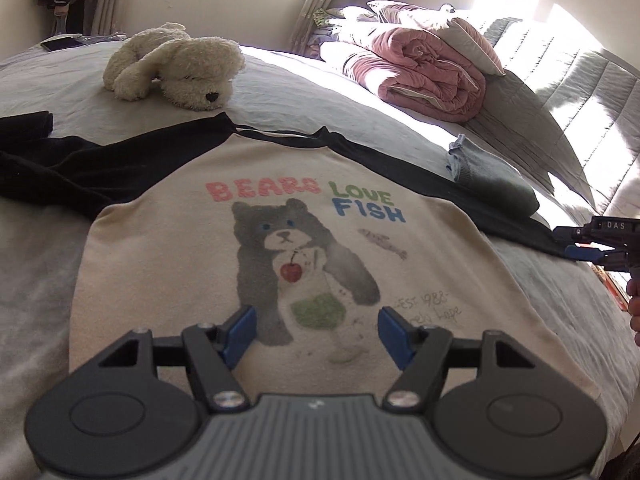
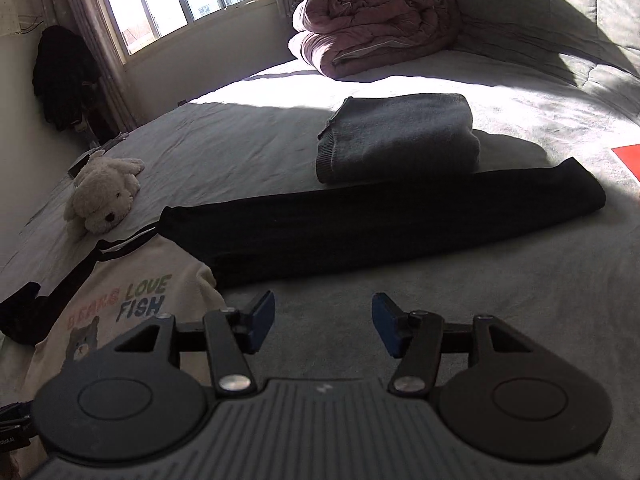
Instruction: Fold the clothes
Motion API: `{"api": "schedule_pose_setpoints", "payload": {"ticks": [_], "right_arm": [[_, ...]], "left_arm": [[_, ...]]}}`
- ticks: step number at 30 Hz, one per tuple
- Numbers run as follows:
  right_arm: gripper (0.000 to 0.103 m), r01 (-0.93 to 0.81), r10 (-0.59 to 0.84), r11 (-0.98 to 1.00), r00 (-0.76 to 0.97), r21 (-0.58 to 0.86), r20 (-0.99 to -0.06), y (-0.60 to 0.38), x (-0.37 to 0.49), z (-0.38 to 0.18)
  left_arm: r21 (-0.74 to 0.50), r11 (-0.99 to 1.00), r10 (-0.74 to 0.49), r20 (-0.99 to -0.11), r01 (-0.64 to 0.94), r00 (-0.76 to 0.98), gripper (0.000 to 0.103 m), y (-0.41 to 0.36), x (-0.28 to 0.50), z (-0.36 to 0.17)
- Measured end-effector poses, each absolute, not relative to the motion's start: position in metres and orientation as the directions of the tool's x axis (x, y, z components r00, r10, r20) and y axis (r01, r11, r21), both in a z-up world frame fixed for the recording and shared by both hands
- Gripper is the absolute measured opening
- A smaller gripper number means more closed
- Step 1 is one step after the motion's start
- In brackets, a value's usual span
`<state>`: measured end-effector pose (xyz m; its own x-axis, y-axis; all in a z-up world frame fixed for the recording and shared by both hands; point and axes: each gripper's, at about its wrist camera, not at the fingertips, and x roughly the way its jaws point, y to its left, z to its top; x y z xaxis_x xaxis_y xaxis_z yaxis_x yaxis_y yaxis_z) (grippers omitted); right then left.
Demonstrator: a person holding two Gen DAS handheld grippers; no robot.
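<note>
A: Where is the left gripper (image 1: 316,334) sitting?

B: It is hovering low over the bottom part of the shirt (image 1: 192,288), pointing up along the print towards the collar. Its blue pads are standing wide apart with nothing between them, and the bear picture is lying straight ahead of them.

A: And the shirt itself?

B: It is lying flat and face up on the bed (image 1: 48,280), cream body, black sleeves (image 2: 360,220) spreading out to either side. One sleeve is stretching across just ahead of the right gripper (image 2: 323,326).

A: How is that right gripper standing?

B: It is hanging over bare bedding beside the shirt's edge, which is showing to its left. Its jaws are also spread open and holding nothing. In the left wrist view it is poking in from the right edge, near the sleeve's end, with a few fingers (image 1: 633,308) of the person's hand showing below it.

A: Anything else around?

B: A folded grey sweater (image 2: 400,140) is lying just beyond the sleeve, ahead of the right gripper. Farther off, a rolled pink quilt (image 2: 380,20) is sitting by the headboard, and a white plush dog (image 1: 176,64) is lying beyond the collar, ahead and left of the left gripper.
</note>
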<state>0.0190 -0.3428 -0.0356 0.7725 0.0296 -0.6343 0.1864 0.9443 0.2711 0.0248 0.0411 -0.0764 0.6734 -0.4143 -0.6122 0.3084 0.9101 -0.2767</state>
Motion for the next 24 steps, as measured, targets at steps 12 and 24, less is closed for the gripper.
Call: {"api": "schedule_pose_setpoints", "payload": {"ticks": [12,24], "right_arm": [[0.058,0.044,0.045,0.992,0.747,0.117,-0.663,-0.261,0.008,-0.056],[0.061,-0.141,0.149,0.988,0.747,0.064,-0.648,-0.182,0.025,-0.050]], "left_arm": [[-0.361,0.931,-0.281,-0.615,0.053,0.737,0.070,0.119,0.005,-0.072],[-0.435,0.876,-0.161,-0.670,-0.207,0.724,0.071,0.172,0.027,-0.052]]}}
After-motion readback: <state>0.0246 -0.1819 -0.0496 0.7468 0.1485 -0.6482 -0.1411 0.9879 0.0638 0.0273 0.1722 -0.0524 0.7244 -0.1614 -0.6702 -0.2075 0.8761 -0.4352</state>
